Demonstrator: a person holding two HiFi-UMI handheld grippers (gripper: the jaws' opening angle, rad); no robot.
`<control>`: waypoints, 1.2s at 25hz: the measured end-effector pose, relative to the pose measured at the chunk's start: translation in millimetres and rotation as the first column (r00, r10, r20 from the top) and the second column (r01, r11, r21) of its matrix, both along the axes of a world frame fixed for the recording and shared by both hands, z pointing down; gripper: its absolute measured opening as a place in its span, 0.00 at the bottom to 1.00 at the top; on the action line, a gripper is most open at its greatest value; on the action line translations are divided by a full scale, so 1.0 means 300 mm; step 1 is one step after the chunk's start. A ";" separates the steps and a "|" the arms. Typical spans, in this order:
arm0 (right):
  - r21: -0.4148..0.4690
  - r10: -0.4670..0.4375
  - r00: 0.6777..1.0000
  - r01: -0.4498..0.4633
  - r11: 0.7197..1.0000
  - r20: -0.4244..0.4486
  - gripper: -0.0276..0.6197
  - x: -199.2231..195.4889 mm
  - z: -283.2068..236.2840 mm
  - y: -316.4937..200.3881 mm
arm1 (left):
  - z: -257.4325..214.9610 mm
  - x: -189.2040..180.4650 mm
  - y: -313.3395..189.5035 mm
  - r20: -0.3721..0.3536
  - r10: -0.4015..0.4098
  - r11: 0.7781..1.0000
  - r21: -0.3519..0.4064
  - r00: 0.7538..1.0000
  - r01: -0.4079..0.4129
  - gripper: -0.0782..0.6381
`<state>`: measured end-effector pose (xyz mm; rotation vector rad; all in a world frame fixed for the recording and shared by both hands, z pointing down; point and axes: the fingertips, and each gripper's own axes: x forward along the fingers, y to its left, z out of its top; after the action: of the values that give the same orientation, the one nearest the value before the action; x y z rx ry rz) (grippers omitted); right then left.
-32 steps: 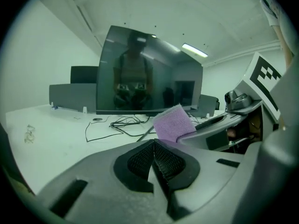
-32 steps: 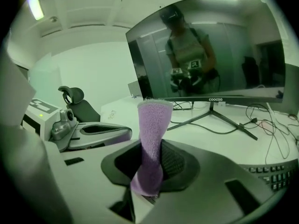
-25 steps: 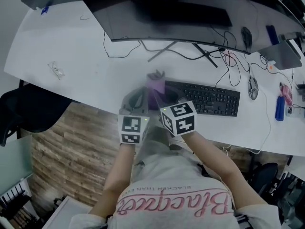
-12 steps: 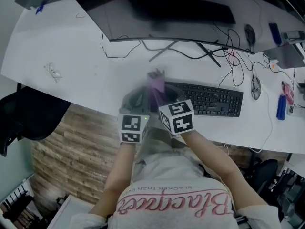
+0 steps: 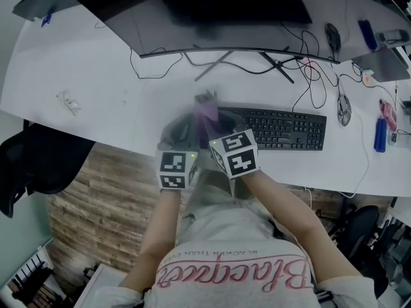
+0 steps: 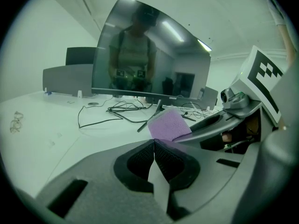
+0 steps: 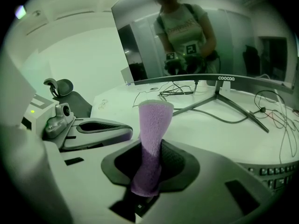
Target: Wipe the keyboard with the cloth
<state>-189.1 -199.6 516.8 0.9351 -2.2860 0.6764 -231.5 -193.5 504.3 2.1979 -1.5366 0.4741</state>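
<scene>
above the desk [image 5: 96, 69] edge, the right gripper [image 7: 148, 169] clamps the cloth [image 7: 154, 122], lengthwise toward the monitor [image 7: 196, 36].

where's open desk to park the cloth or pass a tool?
Biggest bare patch: desk left of the keyboard, between the small clear item and the cloth in the right tool. Also a narrow strip between keyboard and the desk's near edge. Crowded: cables behind the keyboard under the monitor, and the right end around the mouse and blue object.
</scene>
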 end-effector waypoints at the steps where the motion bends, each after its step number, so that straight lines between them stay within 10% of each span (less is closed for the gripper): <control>1: 0.002 -0.001 1.000 0.001 1.000 0.001 0.18 0.000 0.000 0.001 | -0.001 0.001 -0.001 0.001 -0.005 1.000 0.001 1.000 0.005 0.12; 30: -0.030 -0.039 0.999 0.039 0.999 0.020 0.18 0.204 0.007 -0.009 | -0.006 0.193 0.004 0.041 -0.084 0.996 0.004 0.996 0.084 0.12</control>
<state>-128.0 -202.2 519.0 0.8711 -2.2990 0.7042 -173.7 -192.4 502.5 2.1271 -1.6447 0.4945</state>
